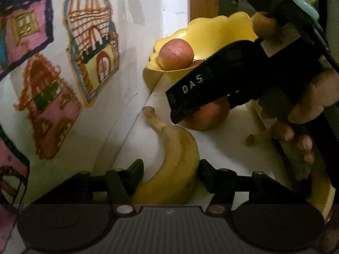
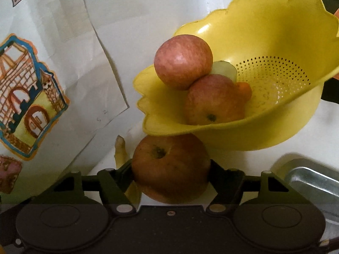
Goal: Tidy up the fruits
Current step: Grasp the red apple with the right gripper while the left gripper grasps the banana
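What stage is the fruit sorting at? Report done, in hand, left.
Done: two apples lie in the yellow colander. In hand: the right gripper is shut on a third apple, just below the colander's rim. Left: the banana lies on the white counter between the left gripper's open fingers, not yet gripped.

The black left gripper (image 1: 171, 174) is spreading its fingers (image 1: 135, 169) wide. The black right gripper (image 2: 171, 174) is pinching its fingers (image 2: 216, 169) inward, a hand (image 1: 313, 99) gripping its handle.
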Action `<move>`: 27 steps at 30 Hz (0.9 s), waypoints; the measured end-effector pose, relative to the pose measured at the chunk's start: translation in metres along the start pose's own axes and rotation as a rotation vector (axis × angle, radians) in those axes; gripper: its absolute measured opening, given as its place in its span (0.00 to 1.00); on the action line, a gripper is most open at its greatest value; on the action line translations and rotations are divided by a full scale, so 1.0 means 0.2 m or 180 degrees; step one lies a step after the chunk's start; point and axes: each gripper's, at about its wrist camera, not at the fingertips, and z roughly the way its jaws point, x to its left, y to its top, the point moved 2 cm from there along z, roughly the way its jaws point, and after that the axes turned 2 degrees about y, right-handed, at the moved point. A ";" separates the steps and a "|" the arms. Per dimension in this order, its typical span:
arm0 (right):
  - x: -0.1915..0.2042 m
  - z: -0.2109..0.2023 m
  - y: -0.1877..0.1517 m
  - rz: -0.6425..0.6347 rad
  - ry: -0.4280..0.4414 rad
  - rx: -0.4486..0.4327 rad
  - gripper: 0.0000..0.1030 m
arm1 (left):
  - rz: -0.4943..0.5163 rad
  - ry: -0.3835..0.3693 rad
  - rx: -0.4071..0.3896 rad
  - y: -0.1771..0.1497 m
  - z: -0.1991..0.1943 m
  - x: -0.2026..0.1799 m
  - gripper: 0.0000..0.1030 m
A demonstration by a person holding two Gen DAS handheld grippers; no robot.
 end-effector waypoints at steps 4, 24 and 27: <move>0.00 -0.03 -0.03 -0.0023 0.0015 0.0094 0.70 | -0.0116 -0.0011 0.0046 -0.01 -0.03 -0.01 0.50; 0.31 -0.44 -0.41 -0.0207 0.0587 0.0406 0.70 | -0.0306 0.0134 0.0412 -0.50 -0.69 -0.07 0.41; 0.36 -0.56 -0.50 -0.0286 0.0714 0.0426 0.70 | -0.0320 0.0116 0.0444 -0.57 -0.80 -0.09 0.41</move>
